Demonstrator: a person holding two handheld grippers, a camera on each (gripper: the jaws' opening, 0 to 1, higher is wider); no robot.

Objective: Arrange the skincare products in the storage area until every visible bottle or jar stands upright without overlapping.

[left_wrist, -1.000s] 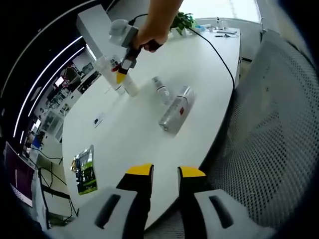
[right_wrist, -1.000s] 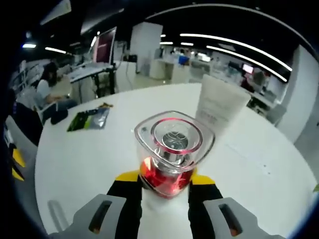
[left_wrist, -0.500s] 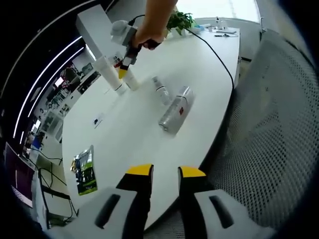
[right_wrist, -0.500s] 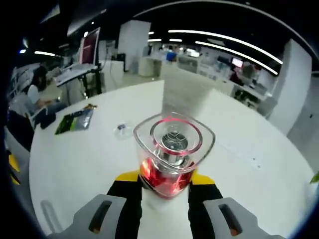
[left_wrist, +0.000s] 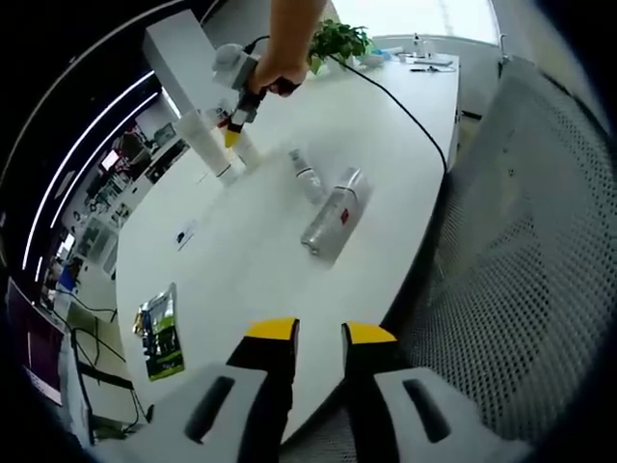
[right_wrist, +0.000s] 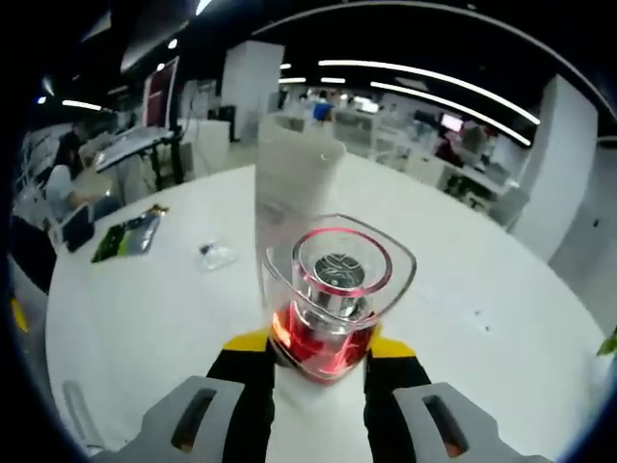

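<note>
My right gripper (right_wrist: 320,349) is shut on a bottle with a clear square cap and a red body (right_wrist: 337,289), held top toward the camera. A white tube (right_wrist: 289,188) stands upright on the white table just behind it. From the left gripper view, a hand holds the right gripper (left_wrist: 234,108) over the far side of the table, its bottle (left_wrist: 244,150) next to the white tube (left_wrist: 207,145). A silver bottle with a red label (left_wrist: 328,214) and a small clear bottle (left_wrist: 306,176) lie on their sides mid-table. My left gripper (left_wrist: 319,336) hovers open off the near table edge.
A green packet (left_wrist: 162,333) and a small label (left_wrist: 185,234) lie on the table's left part. A grey mesh chair (left_wrist: 521,241) stands close on the right. A potted plant (left_wrist: 337,40) and a black cable (left_wrist: 390,92) are at the far end. Office desks lie beyond.
The right gripper has carried its bottle farther across the table, up beside the white tube, which now sits behind and left of the cap. The left gripper has stayed put.
</note>
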